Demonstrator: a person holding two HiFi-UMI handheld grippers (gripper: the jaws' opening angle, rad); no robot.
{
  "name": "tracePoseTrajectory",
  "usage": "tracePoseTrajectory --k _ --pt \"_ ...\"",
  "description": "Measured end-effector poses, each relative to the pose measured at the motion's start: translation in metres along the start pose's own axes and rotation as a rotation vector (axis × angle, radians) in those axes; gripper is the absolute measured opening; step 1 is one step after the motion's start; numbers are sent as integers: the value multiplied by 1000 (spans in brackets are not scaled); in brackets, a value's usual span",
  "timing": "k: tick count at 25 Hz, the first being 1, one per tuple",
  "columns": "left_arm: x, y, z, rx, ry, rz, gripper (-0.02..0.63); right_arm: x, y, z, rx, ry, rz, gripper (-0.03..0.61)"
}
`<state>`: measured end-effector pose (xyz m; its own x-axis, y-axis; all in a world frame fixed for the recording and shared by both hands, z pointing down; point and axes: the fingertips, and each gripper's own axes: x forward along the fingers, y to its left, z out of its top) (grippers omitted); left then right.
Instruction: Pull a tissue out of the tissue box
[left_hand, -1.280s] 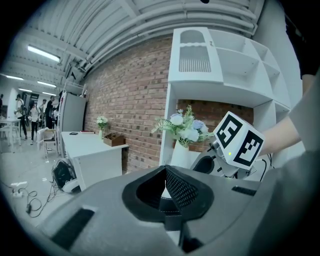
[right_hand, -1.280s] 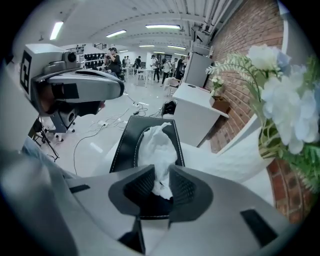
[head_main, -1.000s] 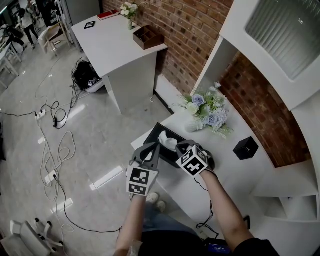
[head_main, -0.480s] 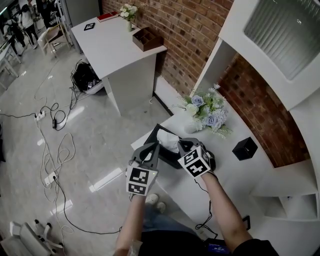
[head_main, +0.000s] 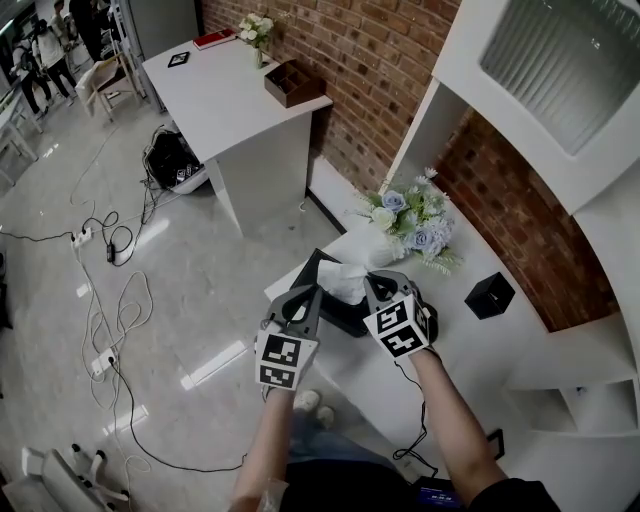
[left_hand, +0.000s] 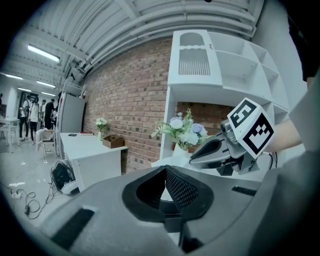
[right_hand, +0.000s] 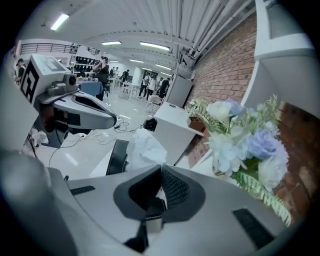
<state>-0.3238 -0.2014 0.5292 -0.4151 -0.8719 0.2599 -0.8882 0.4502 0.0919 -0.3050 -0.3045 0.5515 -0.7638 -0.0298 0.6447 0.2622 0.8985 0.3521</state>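
**Layout (head view).** The box (head_main: 338, 318) sits at the 9 o'clock end of the counter (head_main: 470, 345), with the flowers (head_main: 415, 220) at its 1 o'clock. The tissue (head_main: 343, 281) stands bunched above the box top. The grippers hide its lower end, so it cannot be told whether it has left the slot.

**Right gripper (head_main: 368, 287).** It is at the tissue's 3 o'clock. Its own view shows the jaws together with white tissue pinched at the tips, and the rest billows out toward 11 o'clock. The grasp is made.

**Left gripper (head_main: 311, 296).** It is at the box's 8 o'clock, with its tip at the box's near-left edge. Contact with the box cannot be confirmed. Its own view shows the jaws together with nothing between them.

**Progress (judgement).**
- Done: the tissue is gripped, and much of it is raised above the box.
- Left: draw the tissue until its tail clears the slot, with the box staying in place.
- The pull appears to be past its midpoint but not finished.
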Motion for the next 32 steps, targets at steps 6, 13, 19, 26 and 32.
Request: tracePoseTrajectory --k 6,13,19,26,32 --pt "-3 1 3 1 -6 6 9 -10 -6 8 2 -28 -36 2" --pt "-9 -1 7 3 -18 8 9 -25 -15 23 0 -74 -78 2" --pt "-16 0 11 8 -30 12 9 -40 -22 37 7 -111 -112 2" --pt "-20 -4 21 13 -51 6 9 -62 -24 47 23 -151 -148 2" --pt "-18 -16 31 37 -69 -27 9 -106 -39 49 143 -294 -237 2"
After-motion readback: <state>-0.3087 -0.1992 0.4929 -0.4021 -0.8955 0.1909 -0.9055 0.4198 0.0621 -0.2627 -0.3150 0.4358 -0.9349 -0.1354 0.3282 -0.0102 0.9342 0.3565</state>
